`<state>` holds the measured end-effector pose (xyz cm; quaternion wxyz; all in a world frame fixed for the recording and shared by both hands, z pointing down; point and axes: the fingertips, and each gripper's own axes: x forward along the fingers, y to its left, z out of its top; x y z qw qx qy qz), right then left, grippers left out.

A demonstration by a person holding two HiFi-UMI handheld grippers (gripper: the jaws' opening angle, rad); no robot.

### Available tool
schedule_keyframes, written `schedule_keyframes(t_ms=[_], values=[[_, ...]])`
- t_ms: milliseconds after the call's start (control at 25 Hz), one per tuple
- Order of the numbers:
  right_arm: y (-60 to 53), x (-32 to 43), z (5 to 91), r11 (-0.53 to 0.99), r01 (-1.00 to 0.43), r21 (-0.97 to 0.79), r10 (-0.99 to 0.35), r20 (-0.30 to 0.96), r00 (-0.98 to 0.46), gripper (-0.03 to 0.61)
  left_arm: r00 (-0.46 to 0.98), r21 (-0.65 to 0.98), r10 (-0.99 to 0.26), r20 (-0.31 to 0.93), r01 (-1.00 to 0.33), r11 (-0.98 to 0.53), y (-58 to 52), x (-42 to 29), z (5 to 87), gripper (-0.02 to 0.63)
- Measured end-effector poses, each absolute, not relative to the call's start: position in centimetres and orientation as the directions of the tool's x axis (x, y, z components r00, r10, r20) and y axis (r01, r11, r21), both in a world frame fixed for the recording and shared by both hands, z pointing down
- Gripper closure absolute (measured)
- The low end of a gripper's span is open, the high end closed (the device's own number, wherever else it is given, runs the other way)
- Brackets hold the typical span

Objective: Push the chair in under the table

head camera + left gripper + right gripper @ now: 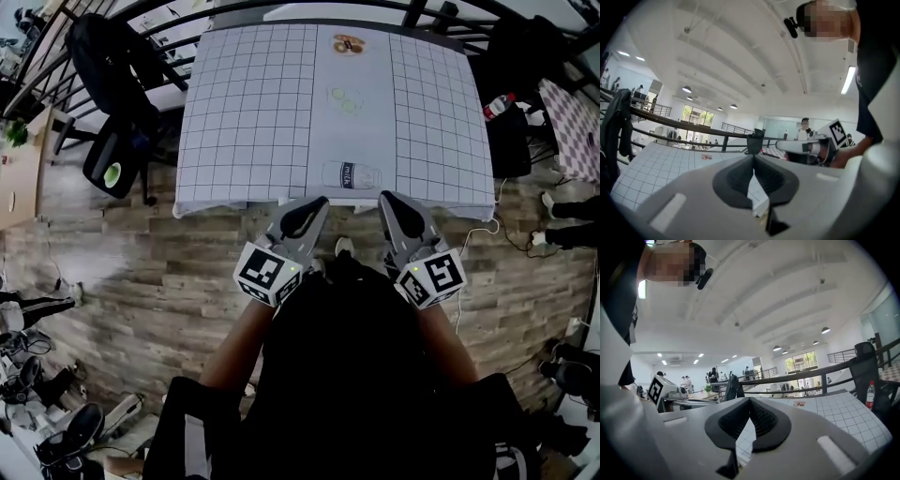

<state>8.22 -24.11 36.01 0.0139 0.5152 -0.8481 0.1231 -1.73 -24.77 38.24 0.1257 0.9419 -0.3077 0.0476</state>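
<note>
The table (253, 112) carries a white gridded cloth and fills the upper middle of the head view. No chair shows at its near edge, and my body hides the floor just below that edge. Both grippers are held up level in front of my chest, pointing at the table's near edge. The left gripper (319, 201) is shut with nothing between its jaws, and in its own view (753, 157) the pads meet over the cloth. My right gripper (386, 197) is shut and empty too, its pads (761, 420) closed together above the table (843, 408).
A milk carton (352, 175) lies near the table's front edge, with small items (348, 44) further back. A black chair draped with a jacket (108, 56) and an office chair (114, 161) stand at the left. A dark chair with a bottle (499, 105) is at the right. Railings run behind.
</note>
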Motion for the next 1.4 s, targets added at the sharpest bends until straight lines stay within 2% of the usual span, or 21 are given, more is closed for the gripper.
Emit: schedule_keyframes(t_ms=[200,440,1400], values=[[-23.7,9.2,34.8,0.345,-0.92,-0.185,-0.924,0.104,-0.367,0.58,0.763,0.124,-0.625,0.165,-0.644,-0.754,-24.6,-1.7,37.2,0.603],[-23.6,9.6,34.4,0.293,-0.946,-0.138,-0.945,0.105,-0.309,0.581,0.751,0.081,-0.652,0.106,-0.66,-0.747,-23.9,-1.2,35.9,0.603],[-24.3,11.9,33.9,0.285,-0.951,-0.118,-0.95,0.094,-0.296,0.581,0.747,0.057,-0.654,0.122,-0.663,-0.747,-24.4,2.0,34.7,0.603]])
